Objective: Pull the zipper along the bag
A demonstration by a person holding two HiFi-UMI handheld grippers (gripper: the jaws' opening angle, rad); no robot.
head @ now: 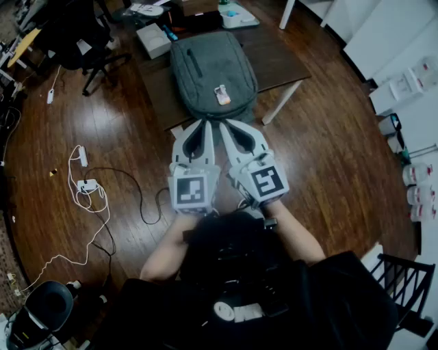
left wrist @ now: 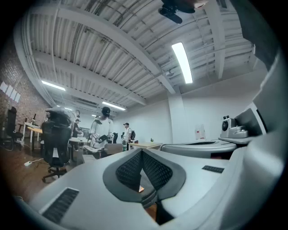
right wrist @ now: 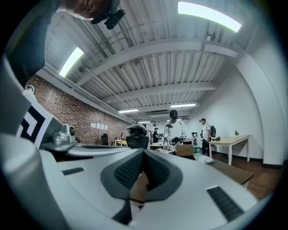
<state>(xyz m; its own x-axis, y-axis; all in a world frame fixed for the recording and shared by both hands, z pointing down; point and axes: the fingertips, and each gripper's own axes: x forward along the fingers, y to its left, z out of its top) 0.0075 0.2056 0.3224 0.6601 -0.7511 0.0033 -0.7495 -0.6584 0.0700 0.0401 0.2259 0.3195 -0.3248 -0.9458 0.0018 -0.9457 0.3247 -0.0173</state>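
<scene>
A grey backpack lies flat on a brown table, with a small white and orange tag near its close end. Both grippers are held side by side and level, just short of the table's near edge. My left gripper has its jaws together with nothing between them; its dark ribbed pads meet at the tips. My right gripper is shut too, its pads closing on nothing. Neither gripper touches the bag. The zipper pull does not show in any view.
A white box and a teal-and-white item lie at the table's far end. A black office chair stands at the left. White cables and a power strip trail over the wooden floor. People stand far off in both gripper views.
</scene>
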